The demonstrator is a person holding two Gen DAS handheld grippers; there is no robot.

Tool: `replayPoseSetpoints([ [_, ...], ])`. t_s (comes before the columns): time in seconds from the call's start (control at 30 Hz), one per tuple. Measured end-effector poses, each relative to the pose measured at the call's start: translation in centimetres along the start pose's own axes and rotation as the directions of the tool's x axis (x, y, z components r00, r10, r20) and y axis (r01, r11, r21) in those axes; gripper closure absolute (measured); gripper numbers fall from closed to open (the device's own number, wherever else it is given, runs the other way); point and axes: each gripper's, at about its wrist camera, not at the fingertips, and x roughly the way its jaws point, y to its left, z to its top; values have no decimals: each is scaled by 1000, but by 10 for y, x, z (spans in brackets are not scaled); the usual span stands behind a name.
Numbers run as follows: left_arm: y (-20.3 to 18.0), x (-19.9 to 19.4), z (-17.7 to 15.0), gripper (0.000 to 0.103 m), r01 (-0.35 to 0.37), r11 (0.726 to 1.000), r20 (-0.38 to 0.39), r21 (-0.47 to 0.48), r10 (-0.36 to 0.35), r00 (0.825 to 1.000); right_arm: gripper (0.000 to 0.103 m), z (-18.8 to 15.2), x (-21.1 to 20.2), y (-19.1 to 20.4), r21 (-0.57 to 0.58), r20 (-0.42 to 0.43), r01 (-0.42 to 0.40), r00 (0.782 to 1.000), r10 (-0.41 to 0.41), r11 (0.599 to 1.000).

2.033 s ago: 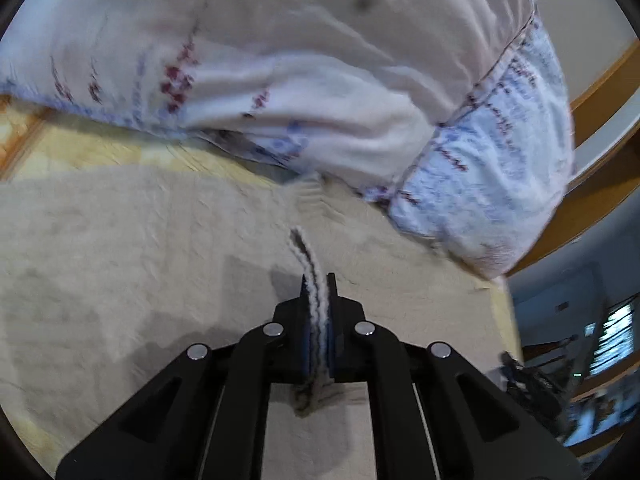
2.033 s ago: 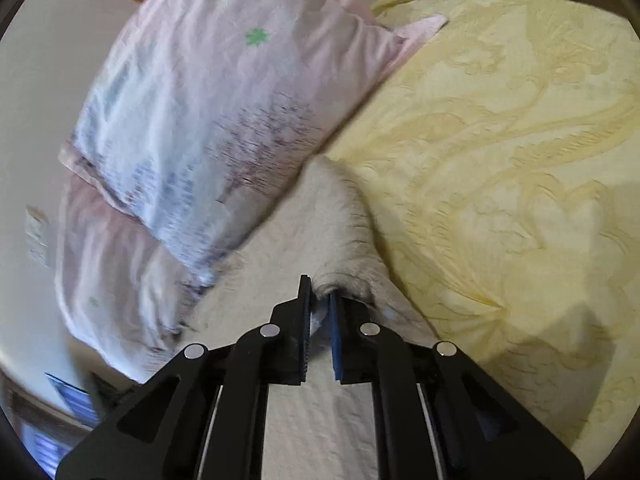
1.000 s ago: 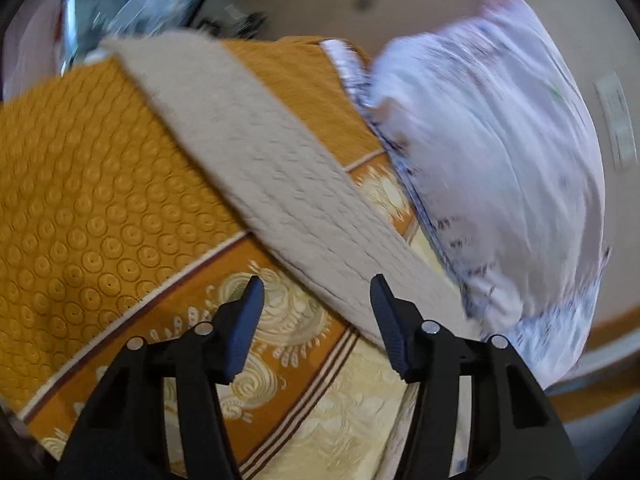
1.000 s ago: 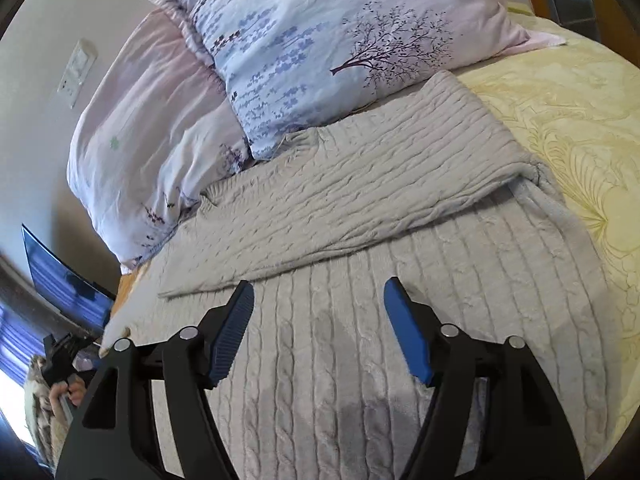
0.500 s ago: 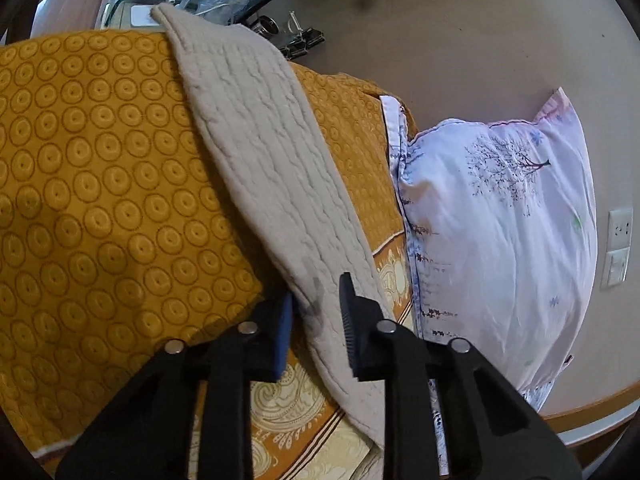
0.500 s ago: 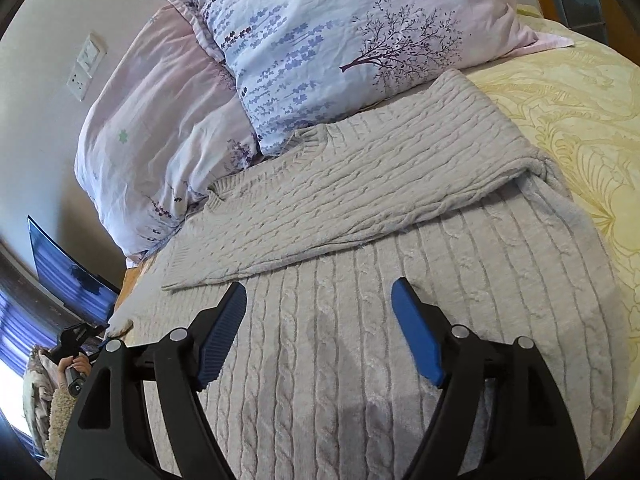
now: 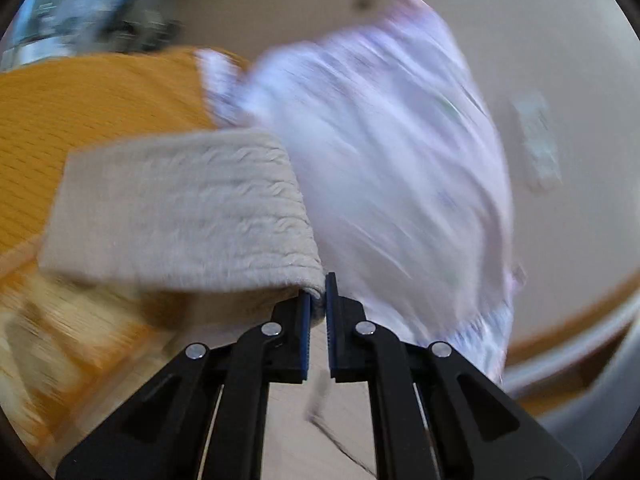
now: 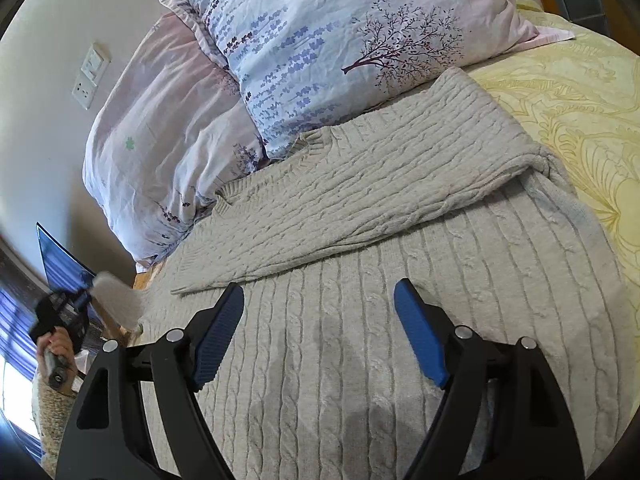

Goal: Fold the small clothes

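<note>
A beige cable-knit sweater (image 8: 360, 320) lies flat on the bed, one sleeve (image 8: 360, 196) folded across its chest. My right gripper (image 8: 320, 316) hangs open and empty just above the sweater's body. My left gripper (image 7: 318, 300) is shut on the other sleeve (image 7: 180, 208), holding it lifted off the bed; the view is blurred by motion. In the right wrist view the left gripper (image 8: 86, 300) shows at the far left with the raised sleeve end (image 8: 118, 300).
Two floral pillows (image 8: 340, 40) lie against the wall behind the sweater; one (image 7: 380, 180) fills the left wrist view. Yellow bedspread (image 8: 580, 100) is to the right, orange patterned cover (image 7: 80, 96) to the left. A wall switch (image 8: 90, 76) is above.
My left gripper has closed on the sleeve and lifted it, swinging it toward the pillows. My right gripper stays open over the sweater, almost still.
</note>
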Motion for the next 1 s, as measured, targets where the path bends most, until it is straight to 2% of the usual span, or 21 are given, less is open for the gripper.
replayPoseSetpoints([
  [0.1, -49, 33, -42, 97, 114, 989, -114, 94, -103, 988, 24, -1, -1, 0, 1, 5, -5, 1000, 5, 1000],
  [0.23, -85, 80, -101, 96, 219, 964, -284, 149, -170, 944, 24, -2, -2, -2, 6, 12, -15, 1000, 15, 1000],
  [0.3, -93, 114, -143, 96, 225, 959, -391, 172, -143, 909, 24, -2, -3, -2, 8, 14, -16, 1000, 16, 1000],
  [0.37, -92, 144, -178, 94, 198, 962, -487, 190, -83, 869, 24, -2, -2, -1, 4, 4, -7, 1000, 7, 1000],
  [0.4, -91, 155, -190, 88, 175, 963, -522, 207, -43, 852, 24, -2, -2, 2, -6, -9, 3, 1000, -4, 1000],
  [0.43, -88, 166, -205, 80, 152, 962, -563, 228, 3, 826, 24, -2, -3, 3, -15, -16, 6, 1000, -6, 1000],
  [0.47, -85, 169, -216, 74, 149, 959, -590, 241, 23, 807, 24, -1, -4, 7, -33, -33, 9, 999, -10, 999],
  [0.5, -85, 169, -220, 61, 152, 955, -602, 254, 33, 798, 24, 1, -7, 11, -54, -44, 7, 999, -10, 999],
  [0.53, -86, 162, -220, 56, 167, 946, -608, 277, 38, 793, 24, 5, -12, 17, -81, -45, 8, 999, -11, 997],
  [0.6, -87, 145, -209, 42, 194, 931, -585, 308, 24, 811, 24, 12, -19, 28, -135, -37, 12, 999, -17, 991],
  [0.63, -87, 134, -200, 39, 200, 922, -560, 332, 21, 828, 24, 16, -22, 36, -173, -37, 7, 999, -13, 985],
  [0.67, -83, 117, -189, 39, 192, 911, -517, 366, 27, 856, 24, 20, -25, 49, -230, -39, -1, 999, -8, 973],
  [0.7, -79, 106, -180, 39, 173, 906, -482, 386, 38, 875, 26, 23, -24, 62, -285, -43, -9, 999, -4, 958],
  [0.77, -65, 92, -156, 41, 111, 916, -418, 386, 67, 906, 33, 26, -14, 97, -429, -68, -35, 998, 6, 903],
  [0.83, -41, 84, -135, 45, 35, 939, -378, 341, 103, 920, 40, 22, 0, 124, -526, -97, -65, 995, 16, 848],
  [0.87, -32, 85, -129, 47, 11, 947, -369, 320, 114, 922, 43, 16, 15, 147, -601, -116, -86, 993, 20, 795],
  [0.93, -16, 86, -119, 52, -33, 957, -359, 290, 141, 923, 47, 7, 36, 170, -671, -143, -114, 989, 23, 733],
  [1.0, -5, 84, -116, 52, -61, 959, -352, 275, 159, 922, 51, -6, 67, 195, -736, -182, -140, 983, 6, 663],
])
